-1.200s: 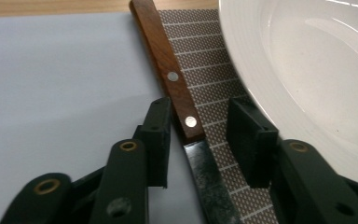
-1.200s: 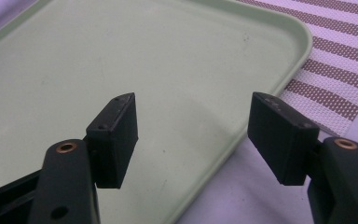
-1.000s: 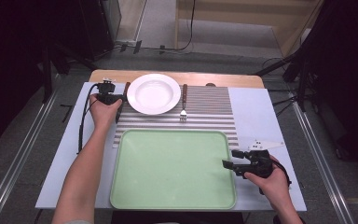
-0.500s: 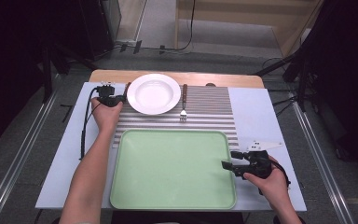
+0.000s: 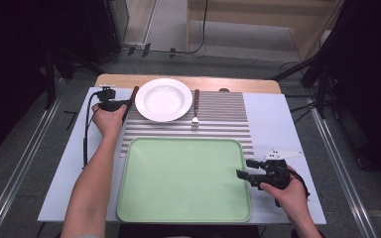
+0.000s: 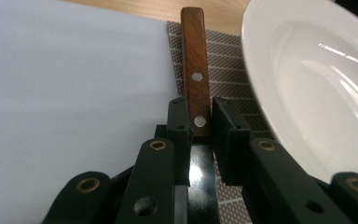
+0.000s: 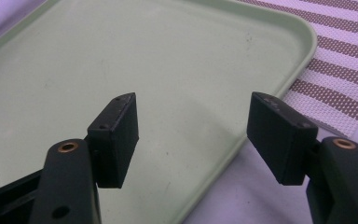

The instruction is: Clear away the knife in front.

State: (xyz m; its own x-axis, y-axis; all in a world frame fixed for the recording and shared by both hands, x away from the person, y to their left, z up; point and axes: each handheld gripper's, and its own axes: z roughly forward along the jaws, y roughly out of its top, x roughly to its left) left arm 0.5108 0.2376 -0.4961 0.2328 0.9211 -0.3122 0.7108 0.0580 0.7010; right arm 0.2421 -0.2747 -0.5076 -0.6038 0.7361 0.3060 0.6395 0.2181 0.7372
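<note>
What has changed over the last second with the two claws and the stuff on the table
The left claw moved forward along the plate's left side and now has its jaws around the wooden knife handle. The right claw stayed open at the green tray's right edge. The plate and fork have not moved.

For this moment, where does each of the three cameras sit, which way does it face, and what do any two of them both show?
High view: above the person's side, looking forward and down on the table; both forearms, left gripper, right gripper.
Left gripper view: rides the left gripper, facing along a wooden knife handle between its jaws, beside the white plate.
Right gripper view: rides the right gripper, jaws apart over the green tray.
Shared: high and left views both show plate and handle.
</note>
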